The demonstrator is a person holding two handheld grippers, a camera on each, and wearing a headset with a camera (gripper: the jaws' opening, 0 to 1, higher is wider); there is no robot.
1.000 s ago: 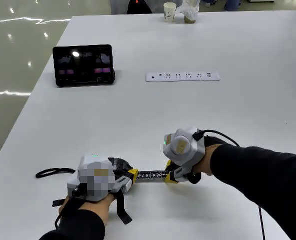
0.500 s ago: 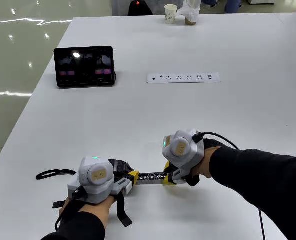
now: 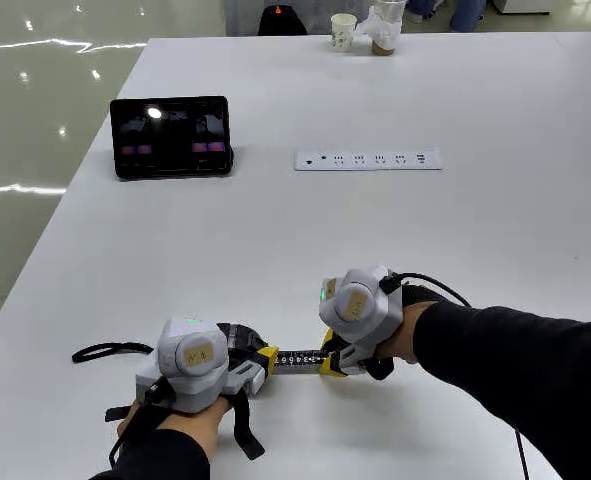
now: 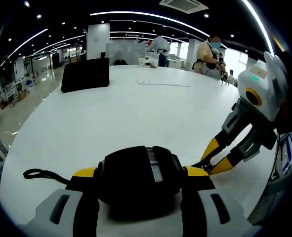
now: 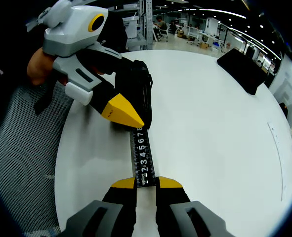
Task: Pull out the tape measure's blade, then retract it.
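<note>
White rectangular table top (image 3: 455, 230): work surface. Black rectangular tablet (image 3: 171, 135): propped upright near the left edge, screen lit with dim pink patches. Long white plastic power strip (image 3: 368, 160): lies flat, right of the tablet, well apart from it. White paper cup (image 3: 344, 31) and crumpled pale wrapper (image 3: 380, 28): side by side at the far edge. Glossy pale floor (image 3: 35, 120): left of the table, reflecting ceiling lights

Bright overhead light, glare on the glossy floor (image 3: 35, 120), faint shadows on the table (image 3: 275, 250), fisheye edges warped and maybe soft.
</note>
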